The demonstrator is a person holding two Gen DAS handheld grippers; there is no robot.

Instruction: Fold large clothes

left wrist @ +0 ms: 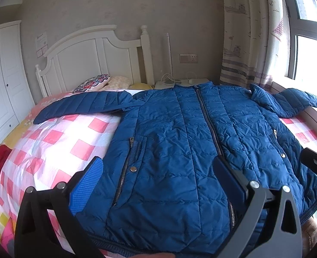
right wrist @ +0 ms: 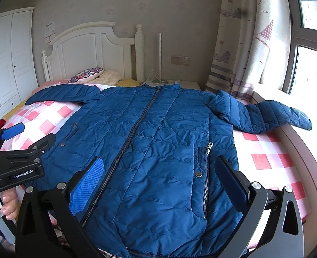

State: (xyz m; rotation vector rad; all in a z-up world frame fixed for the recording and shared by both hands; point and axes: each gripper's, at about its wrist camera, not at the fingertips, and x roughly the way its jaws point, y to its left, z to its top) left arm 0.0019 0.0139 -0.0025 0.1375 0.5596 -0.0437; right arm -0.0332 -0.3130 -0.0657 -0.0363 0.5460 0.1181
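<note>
A blue quilted jacket (left wrist: 180, 142) lies flat and zipped, front up, on the bed, both sleeves spread out; it also shows in the right wrist view (right wrist: 158, 146). Its left sleeve (left wrist: 81, 105) rests on the checked cover, its right sleeve (right wrist: 272, 116) reaches the window sill. My left gripper (left wrist: 158, 169) is open and empty above the hem on the jacket's left half. My right gripper (right wrist: 160, 172) is open and empty above the hem on the right half. The left gripper also shows at the left edge of the right wrist view (right wrist: 27, 135).
The bed has a pink and white checked cover (left wrist: 72, 142) and a white headboard (left wrist: 89, 56). Pillows (left wrist: 94, 83) lie at the head. A white wardrobe (left wrist: 1, 79) stands left. A nightstand (left wrist: 180, 82), curtain (left wrist: 251, 43) and window sill (right wrist: 298, 142) are on the right.
</note>
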